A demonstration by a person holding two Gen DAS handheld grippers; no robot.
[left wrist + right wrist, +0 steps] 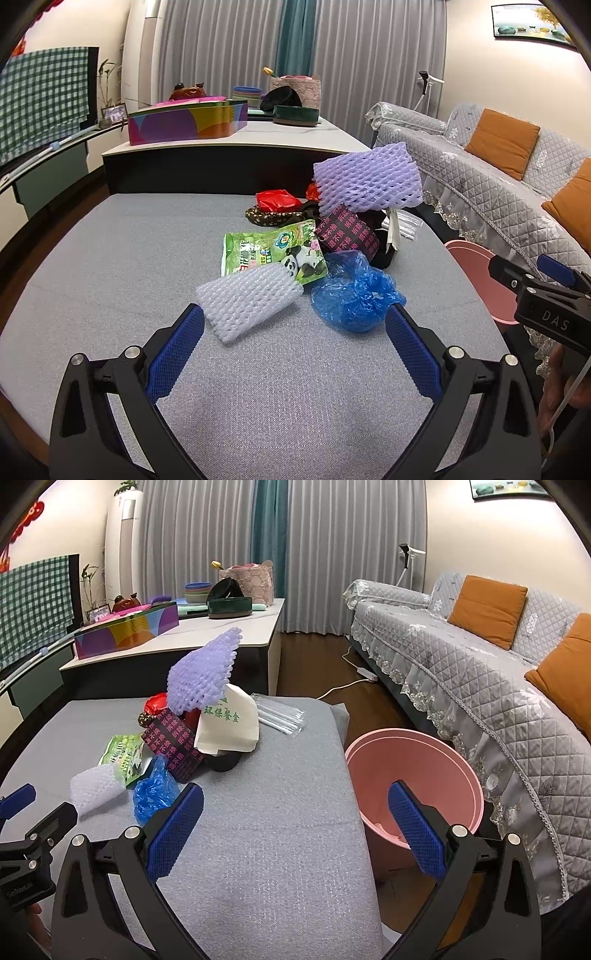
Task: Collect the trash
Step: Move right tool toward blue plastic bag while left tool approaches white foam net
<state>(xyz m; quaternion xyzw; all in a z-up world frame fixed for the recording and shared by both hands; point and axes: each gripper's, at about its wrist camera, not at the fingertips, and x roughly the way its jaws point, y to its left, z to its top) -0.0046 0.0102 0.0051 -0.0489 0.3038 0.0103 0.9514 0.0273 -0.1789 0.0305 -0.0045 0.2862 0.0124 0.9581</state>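
Now the left gripper (pixel 295 325) hangs spread wide just short of the white foam net sleeve (pixel 248 302) on the grey mat (pixel 110 277); pinch it mid-length. The right gripper (pixel 295 808), also spread, waits beside the pink bin (pixel 413 775), seemingly near-empty.

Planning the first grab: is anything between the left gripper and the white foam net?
Nothing visible. The left gripper is open, and only bare grey mat lies before the white foam net.
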